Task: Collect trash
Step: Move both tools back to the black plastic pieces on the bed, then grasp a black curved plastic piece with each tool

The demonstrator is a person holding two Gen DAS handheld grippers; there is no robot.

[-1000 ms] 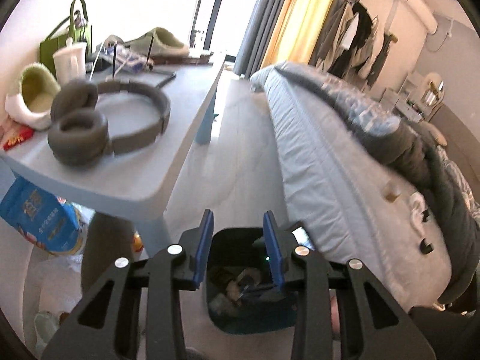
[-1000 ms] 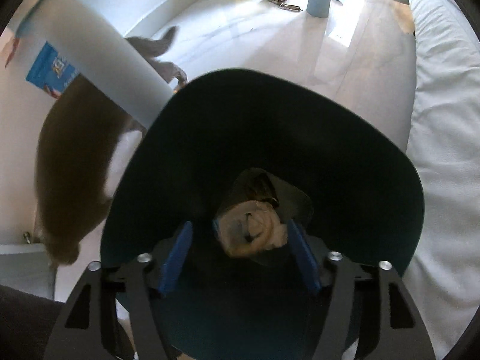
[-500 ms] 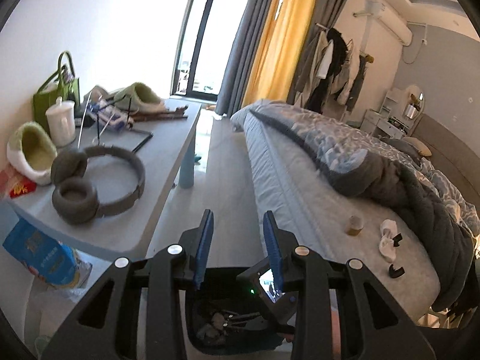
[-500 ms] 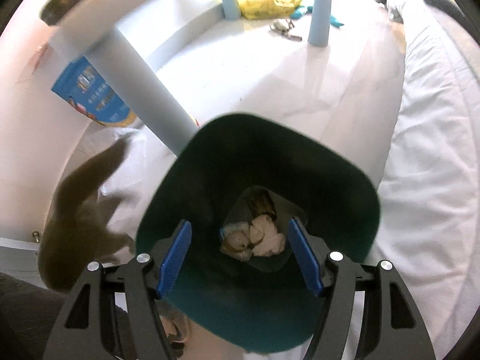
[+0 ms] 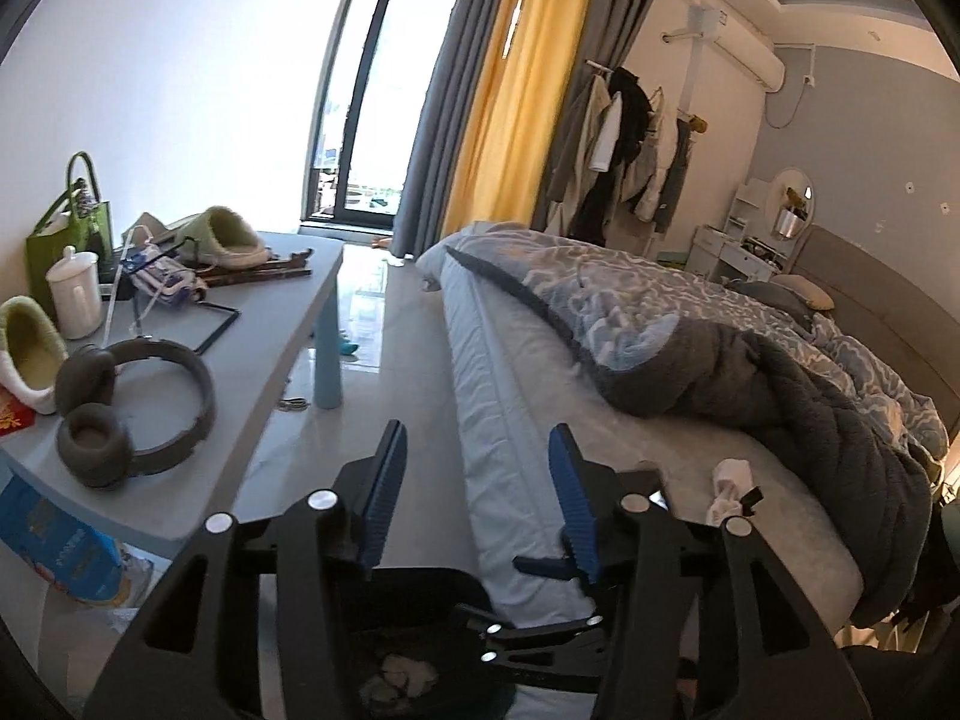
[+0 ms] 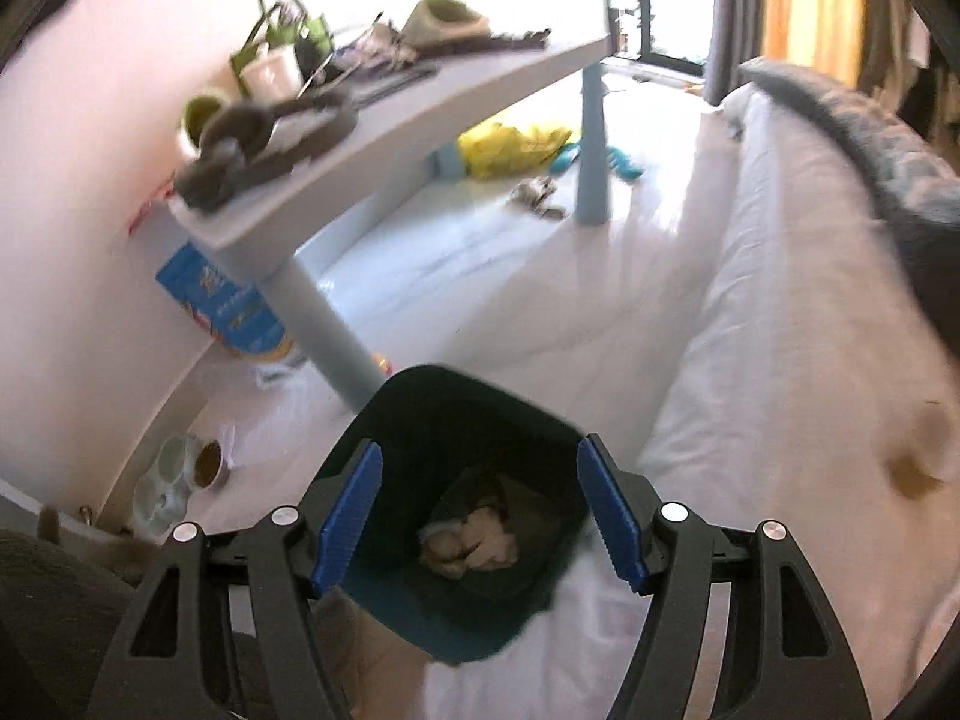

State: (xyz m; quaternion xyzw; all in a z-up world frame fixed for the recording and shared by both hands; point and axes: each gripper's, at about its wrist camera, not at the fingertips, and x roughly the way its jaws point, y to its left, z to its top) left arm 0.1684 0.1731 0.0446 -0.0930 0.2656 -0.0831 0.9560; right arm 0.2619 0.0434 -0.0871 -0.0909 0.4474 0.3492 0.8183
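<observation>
bin: you've got a dark teal trash bin [image 6: 384, 426] standing upright on the pale floor, open top, squeezed between the grey table leg and the edge of the bed
bin shape: squarish mouth with rounded corners, narrowing toward the bottom
inside the bin: crumpled beige-white paper wads [image 6: 471, 543] sitting on the bottom, on top of something dark and flat that you can't really make out
other view: from your left camera only a slice of the bin [image 5: 420, 582] shows low in the frame, with the same pale wads [image 5: 399, 675] visible down inside
on the bed: a crumpled white wad [image 5: 729, 483] lies on the sheet near the dark blanket; can't tell if it's tissue or cloth
</observation>
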